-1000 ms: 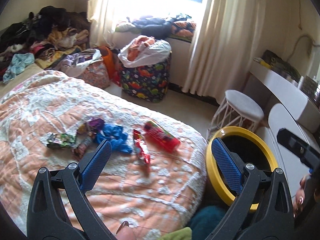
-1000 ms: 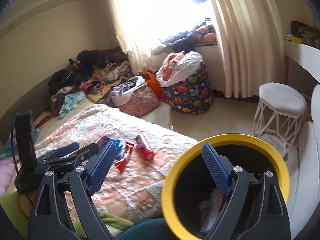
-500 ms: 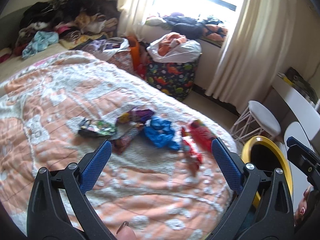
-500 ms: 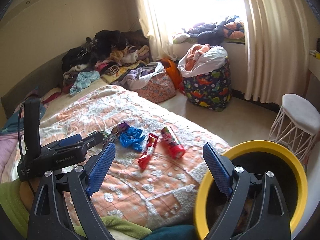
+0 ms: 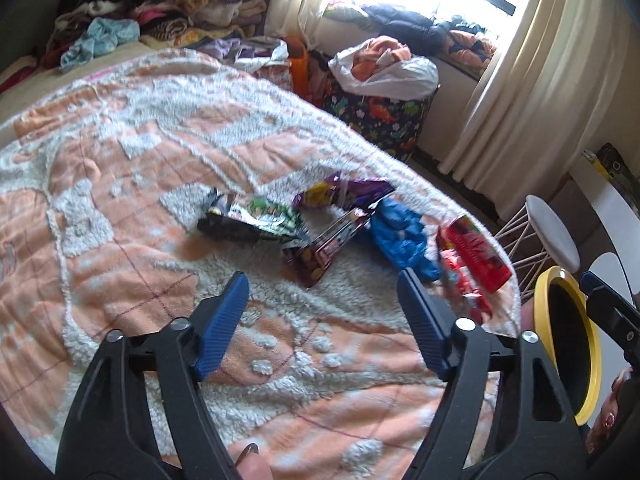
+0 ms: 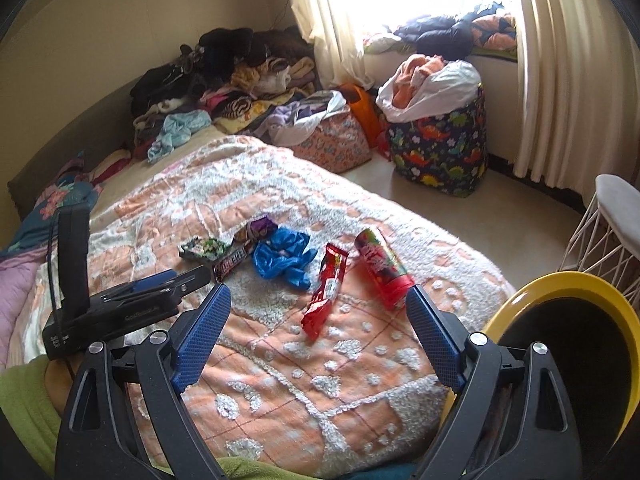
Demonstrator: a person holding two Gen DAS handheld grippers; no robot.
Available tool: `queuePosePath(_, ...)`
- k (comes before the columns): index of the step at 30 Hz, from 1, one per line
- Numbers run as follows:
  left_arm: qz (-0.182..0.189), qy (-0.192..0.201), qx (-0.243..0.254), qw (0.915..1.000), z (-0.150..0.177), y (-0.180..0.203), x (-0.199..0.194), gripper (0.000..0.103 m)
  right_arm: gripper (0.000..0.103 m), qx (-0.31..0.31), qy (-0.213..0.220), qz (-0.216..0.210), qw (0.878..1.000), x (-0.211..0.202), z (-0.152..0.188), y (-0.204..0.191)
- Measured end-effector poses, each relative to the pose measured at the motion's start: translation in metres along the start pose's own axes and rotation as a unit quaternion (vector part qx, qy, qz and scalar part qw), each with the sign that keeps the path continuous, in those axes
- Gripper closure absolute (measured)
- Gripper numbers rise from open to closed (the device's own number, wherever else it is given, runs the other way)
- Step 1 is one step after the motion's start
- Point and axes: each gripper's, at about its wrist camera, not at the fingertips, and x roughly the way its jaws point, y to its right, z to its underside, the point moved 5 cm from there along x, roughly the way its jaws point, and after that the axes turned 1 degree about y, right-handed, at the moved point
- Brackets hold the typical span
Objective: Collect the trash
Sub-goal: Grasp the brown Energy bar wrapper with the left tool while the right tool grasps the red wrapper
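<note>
The left gripper is closing its jaws, though nothing is lying between them yet; only bare bedspread is showing in the gap, so the pads are probably narrowing to suit a flat wrapper. It is pointing down at the brown snack wrapper, the nearest piece of litter, which is lying just ahead of the tips. The right gripper is hanging with its jaws spread wide and empty, framing the red wrapper and the red tube beyond it.

Farther out, the trash is sitting in one loose cluster near the foot of the bed: a green-and-black packet, a purple wrapper and a crumpled blue bag, several touching or overlapping. The yellow-rimmed bin is standing just beside the bed edge, close under the right gripper, likely so that each piece needs only a short carry. All the litter in view is still on the bed.
</note>
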Motion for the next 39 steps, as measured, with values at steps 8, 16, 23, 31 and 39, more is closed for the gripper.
queuePosePath(8, -0.003, -0.010, 0.020, 0.9998, -0.010, 0.001, 0.029, 0.046, 0.017, 0.005, -0.045, -0.010, 0.999, 0.035, 0.012, 0.000)
queuePosePath(16, 0.005, -0.022, 0.034, 0.9991, -0.016, 0.009, 0.048, 0.049, 0.035, 0.020, -0.098, -0.021, 0.995, 0.076, 0.024, 0.002)
queuePosePath(23, 0.003, -0.031, 0.036, 0.9989, -0.014, 0.008, 0.056, 0.053, 0.066, 0.040, -0.133, -0.018, 0.990, 0.108, 0.030, 0.009)
queuePosePath(31, -0.007, -0.036, 0.035, 0.9987, -0.012, 0.008, 0.057, 0.064, 0.094, 0.059, -0.135, -0.029, 0.989, 0.096, 0.035, 0.014)
queuePosePath(39, -0.007, -0.038, 0.042, 0.9984, -0.010, 0.010, 0.054, 0.083, 0.094, 0.052, -0.135, -0.043, 0.989, 0.076, 0.047, -0.004)
